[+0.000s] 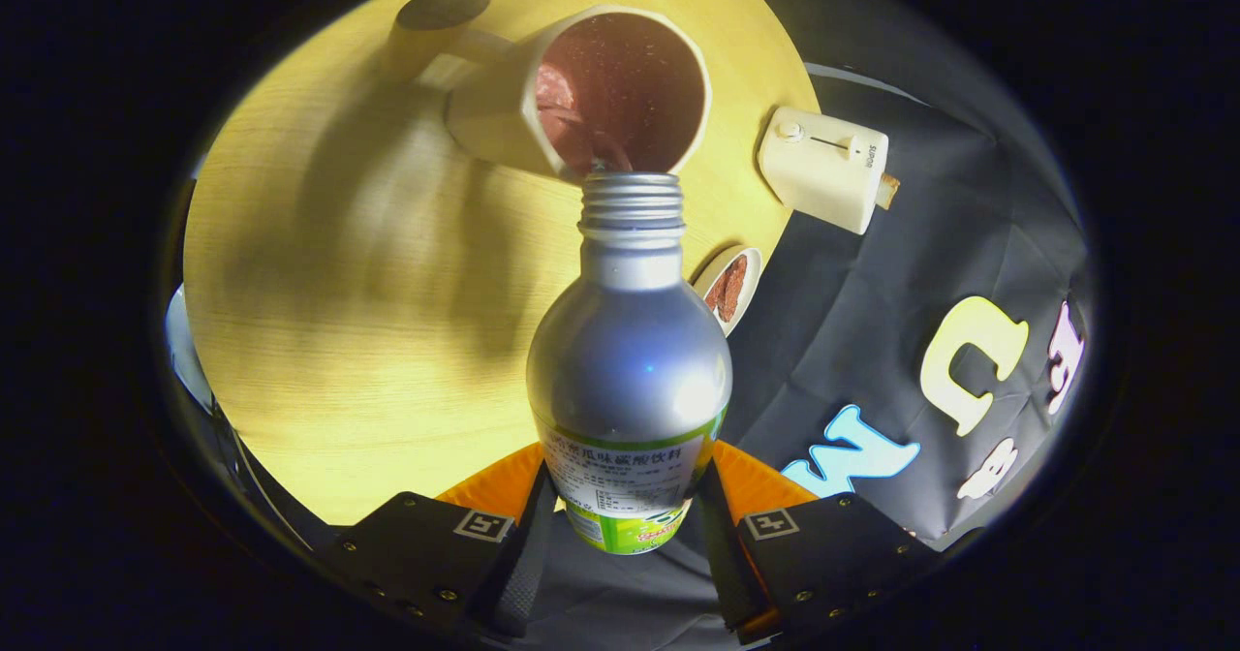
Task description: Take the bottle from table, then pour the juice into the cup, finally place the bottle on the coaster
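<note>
The gripper [628, 525] has both fingers squeezed tight on the bottle [628, 370]. The bottle is tipped forward, and its open top sits right at the rim of the cup [591, 89]. The cup stands on the round wooden table [339, 322]. Beyond the cup lies a dark coaster [444, 5]. A white toaster [823, 167] sits off to one side.

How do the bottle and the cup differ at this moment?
The bottle is silver metal with a label, clamped between the gripper fingers; the cup is cream with a handle and stands free on the table. The bottle's neck is narrow and threaded; the cup's mouth is wide. Both are open.
</note>
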Demonstrator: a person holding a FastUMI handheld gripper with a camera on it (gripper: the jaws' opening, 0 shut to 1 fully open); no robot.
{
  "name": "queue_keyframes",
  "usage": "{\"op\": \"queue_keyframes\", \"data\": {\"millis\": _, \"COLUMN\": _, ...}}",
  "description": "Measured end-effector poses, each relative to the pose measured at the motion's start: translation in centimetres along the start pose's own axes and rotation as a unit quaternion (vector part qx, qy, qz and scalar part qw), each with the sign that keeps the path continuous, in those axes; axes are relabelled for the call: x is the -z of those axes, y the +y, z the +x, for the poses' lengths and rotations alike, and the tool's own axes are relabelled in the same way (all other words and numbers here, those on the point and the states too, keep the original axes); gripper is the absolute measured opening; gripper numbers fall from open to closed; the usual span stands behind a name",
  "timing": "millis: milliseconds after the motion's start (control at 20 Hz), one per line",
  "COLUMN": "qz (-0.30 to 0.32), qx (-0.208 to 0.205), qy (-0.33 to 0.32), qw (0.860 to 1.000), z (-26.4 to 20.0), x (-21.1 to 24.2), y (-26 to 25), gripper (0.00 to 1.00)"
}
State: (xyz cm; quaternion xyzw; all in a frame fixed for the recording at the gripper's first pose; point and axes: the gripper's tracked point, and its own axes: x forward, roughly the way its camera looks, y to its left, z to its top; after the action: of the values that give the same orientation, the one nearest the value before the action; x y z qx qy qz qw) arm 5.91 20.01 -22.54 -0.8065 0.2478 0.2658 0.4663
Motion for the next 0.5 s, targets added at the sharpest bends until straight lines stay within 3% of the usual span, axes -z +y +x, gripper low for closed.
{"op": "queue_keyframes", "data": {"millis": 500, "qz": -0.019, "qx": 0.002, "qy": 0.005, "qw": 1.000, "z": -0.77, "x": -0.20, "y": -0.76, "gripper": 0.72}}
